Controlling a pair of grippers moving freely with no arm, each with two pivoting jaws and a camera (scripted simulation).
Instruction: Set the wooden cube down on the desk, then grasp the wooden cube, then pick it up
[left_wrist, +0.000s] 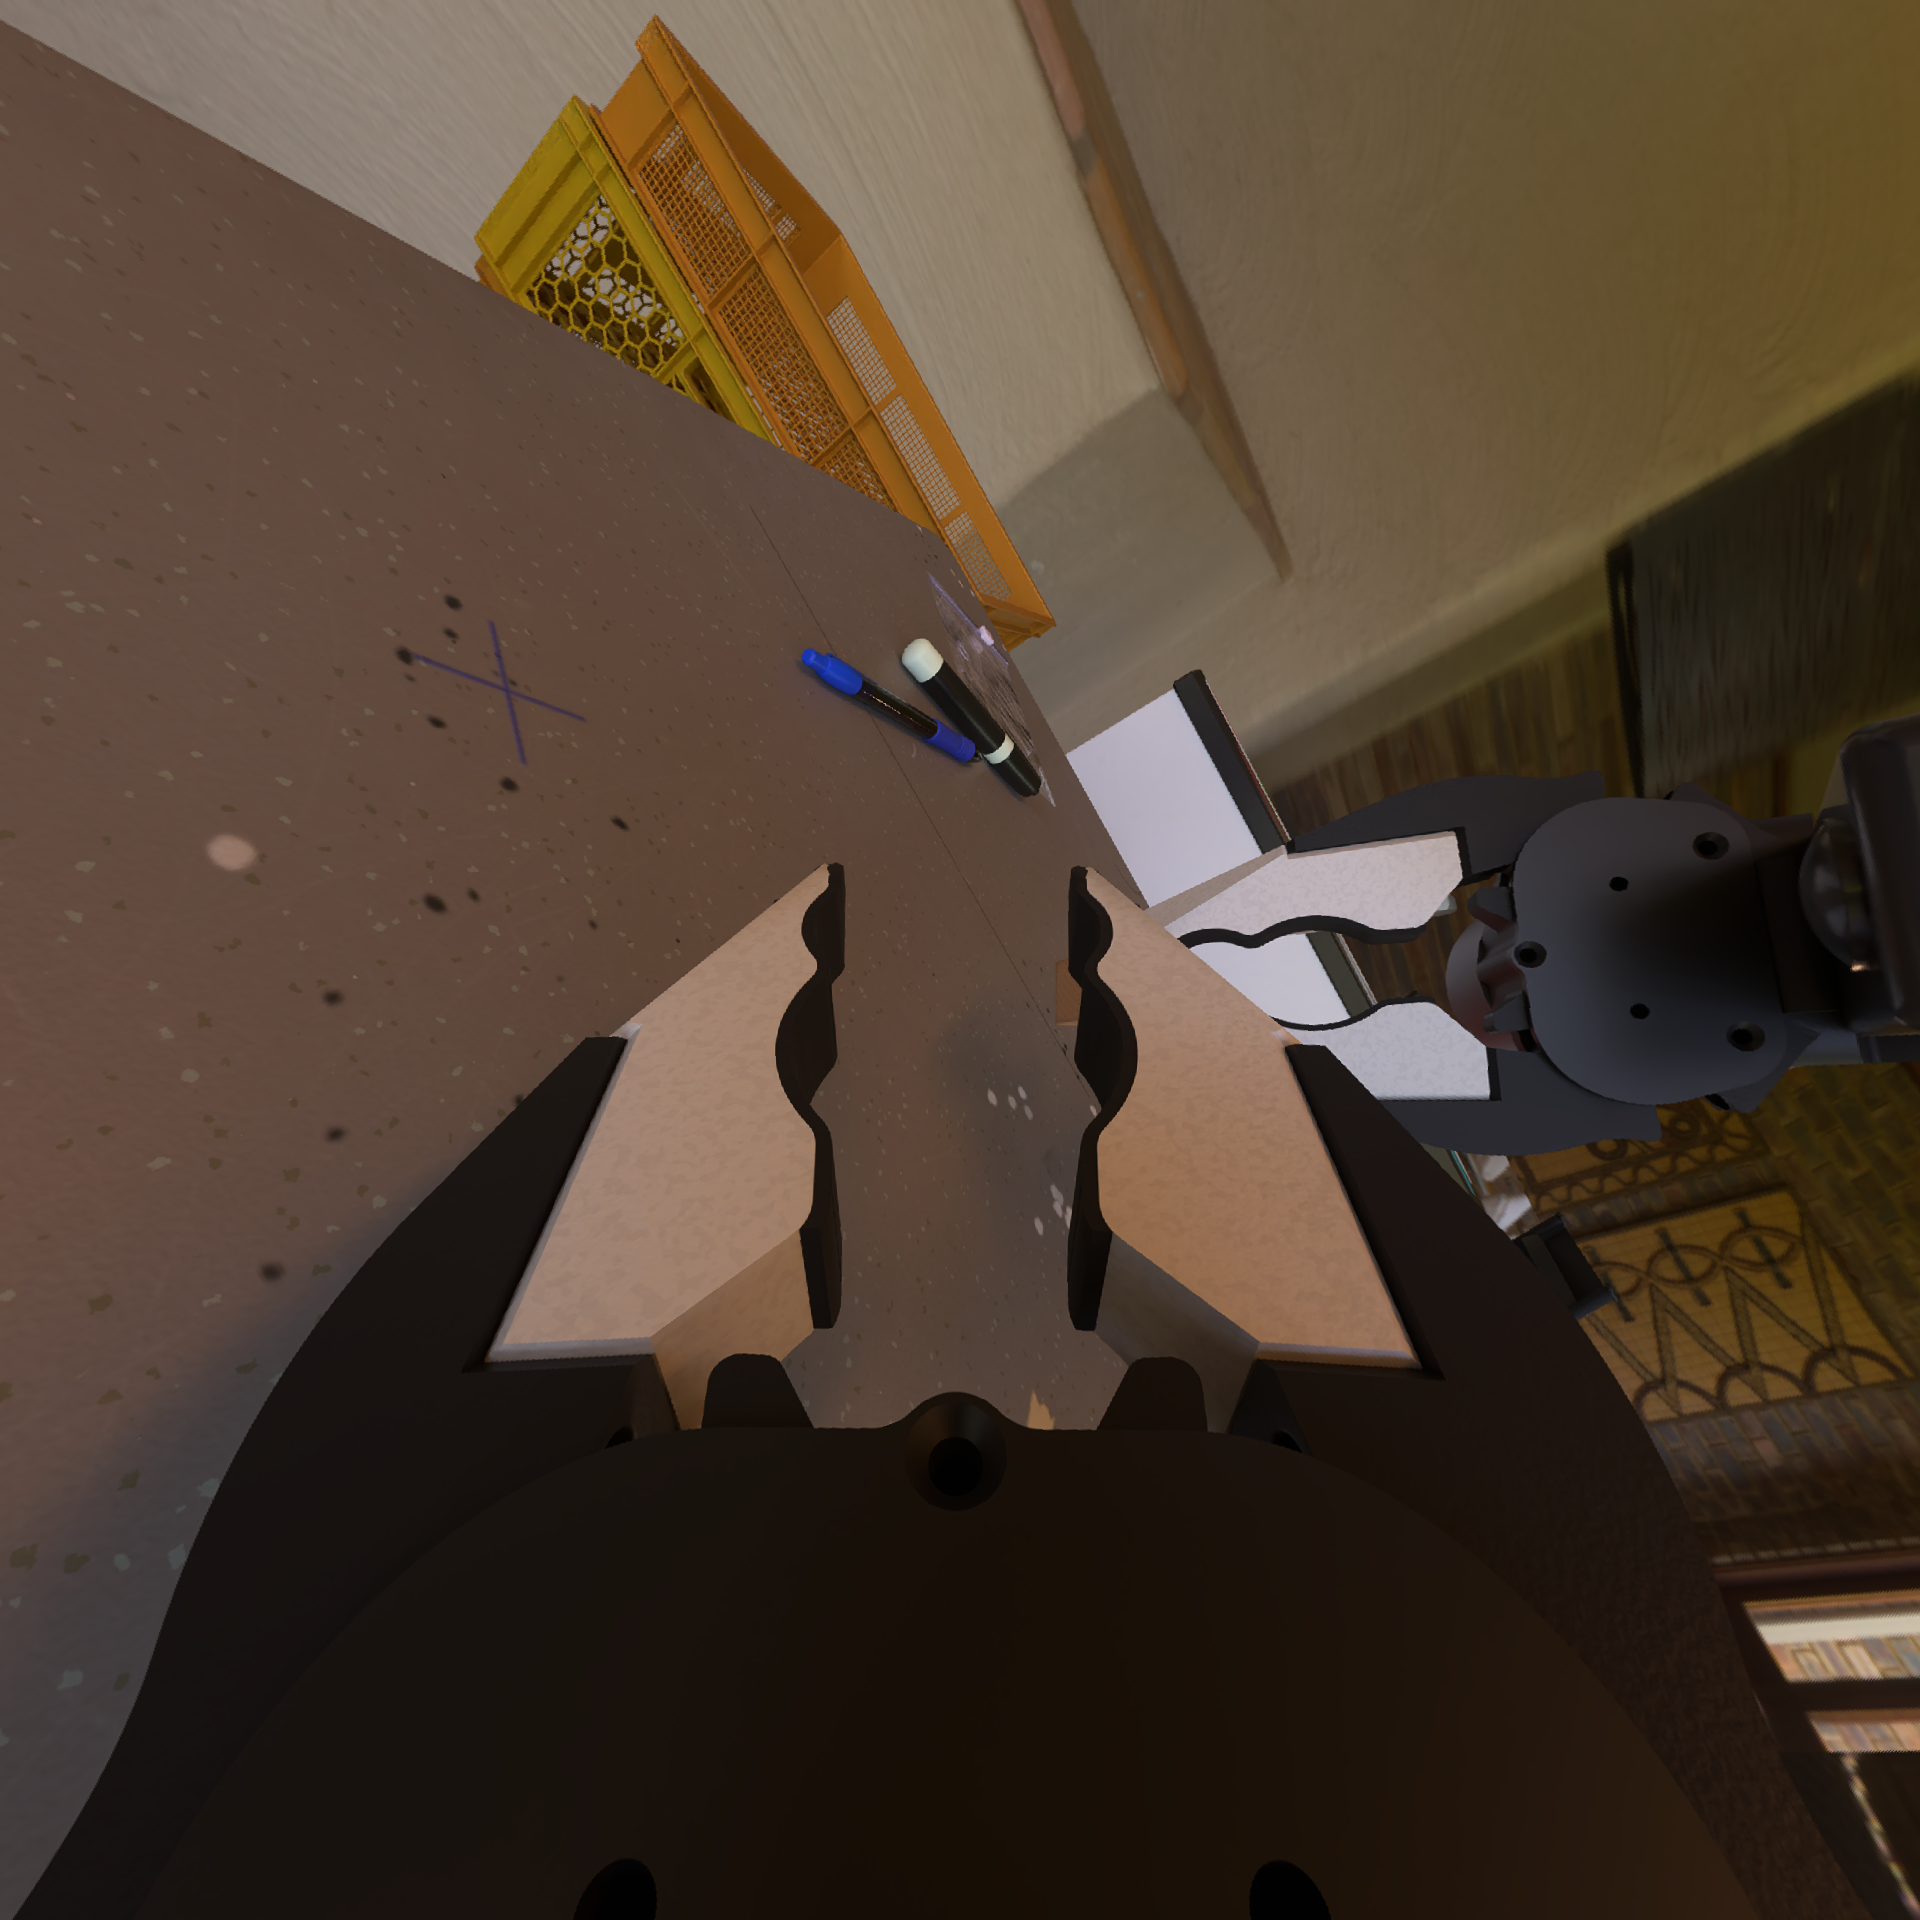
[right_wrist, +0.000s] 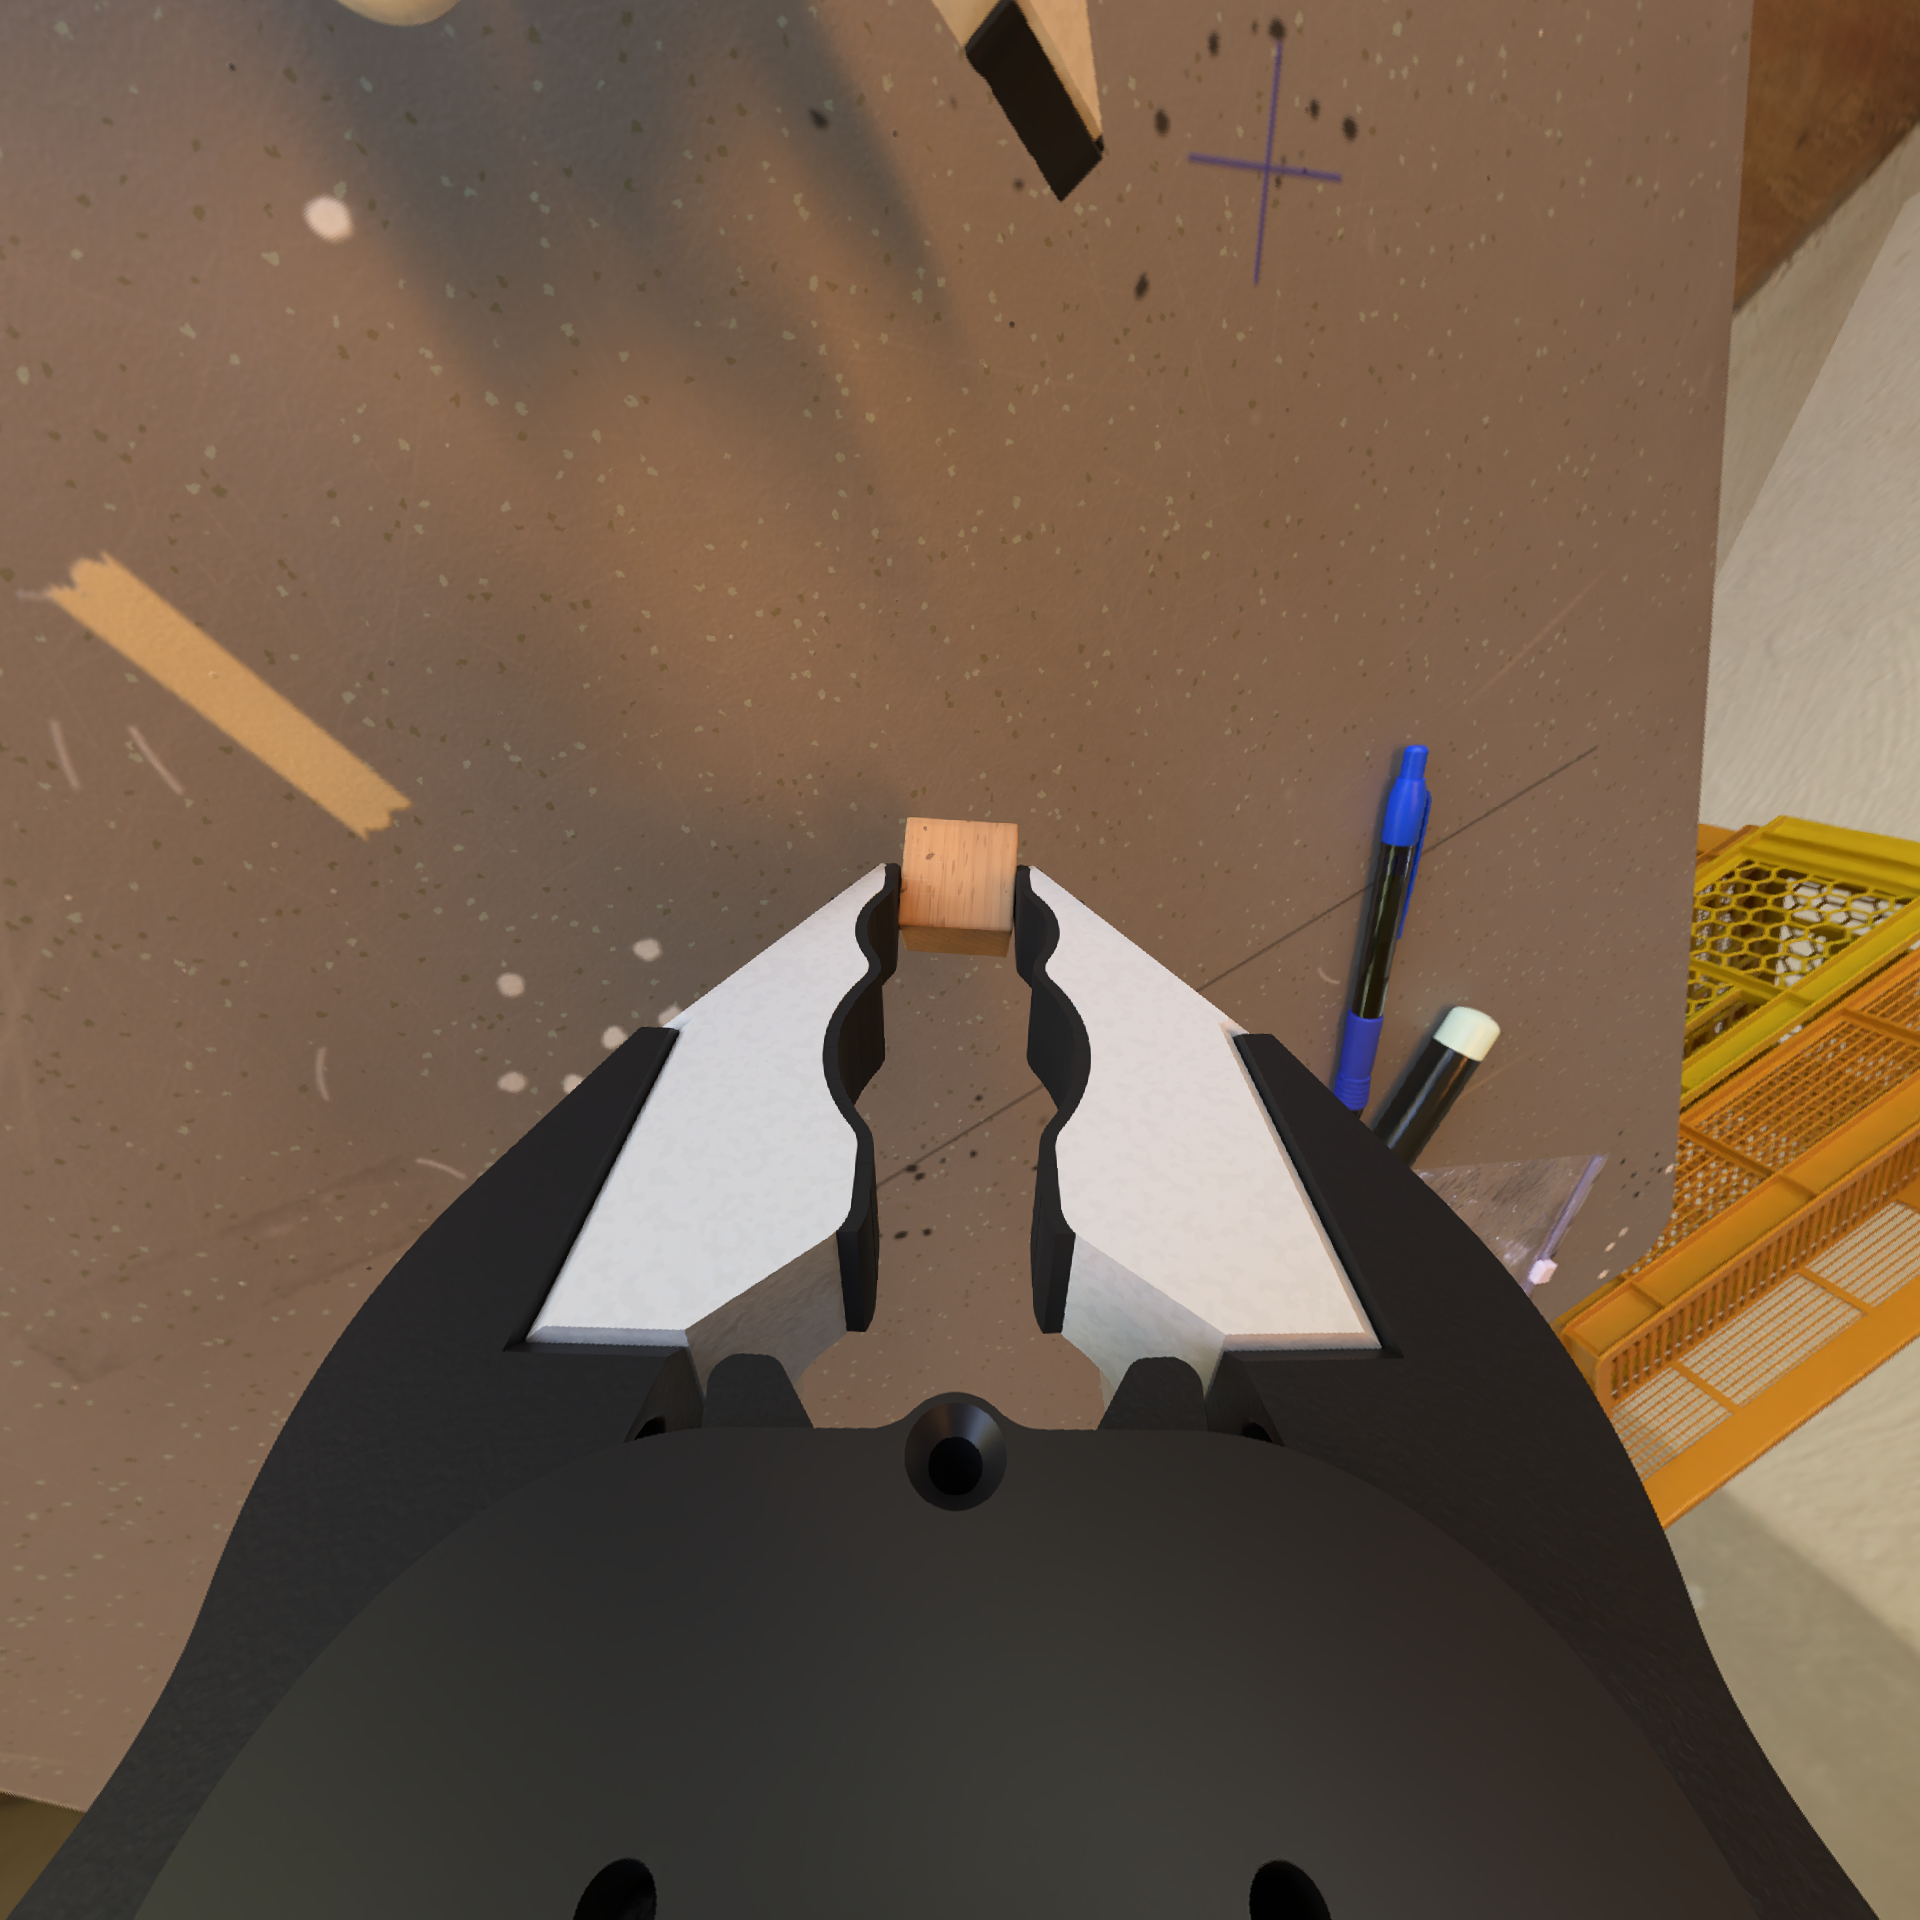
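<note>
- Black-and-white right gripper (right_wrist: 956, 883) at 6 o'clock in the right wrist view, fingertips pinching the cube (right_wrist: 957, 883) from both sides.
- Pale wooden cube just past centre toward 12 o'clock, caught only by the tips, rest of the jaws empty behind it; touching the desk (right_wrist: 623, 468) or hanging just above it, cannot tell.
- Brown speckled desk beneath, a thin dark line running under the jaws toward 2 o'clock.
- White paint dots at 9 o'clock near the left finger.
- Blue pen (right_wrist: 1387, 925) at 3 o'clock, lying flat, with a black marker (right_wrist: 1439, 1075) just beside it, white cap toward 1 o'clock.
- Clear plastic scrap (right_wrist: 1527, 1205) at 4 o'clock, near the desk edge.
- Orange crate (right_wrist: 1766, 1247) and yellow crate (right_wrist: 1808, 925) at 3 to 4 o'clock, off the desk edge.
- Tan tape strip (right_wrist: 229, 691) at 9 o'clock, stuck flat on the desk.
- Blue drawn cross (right_wrist: 1268, 166) at 1 o'clock, ringed by black specks.
- One finger of the left gripper at 12 o'clock, top edge of that view.
- In the left wrist view: left gripper (left_wrist: 956, 883) at 6 o'clock, spread wide, nothing between the fingers, desk visible in the gap.
- Right gripper at 3 o'clock there, beside the left one's right finger.
- Pen and marker at 12 to 1 o'clock, crates farther at 12 o'clock, cross at 10 o'clock.
</note>
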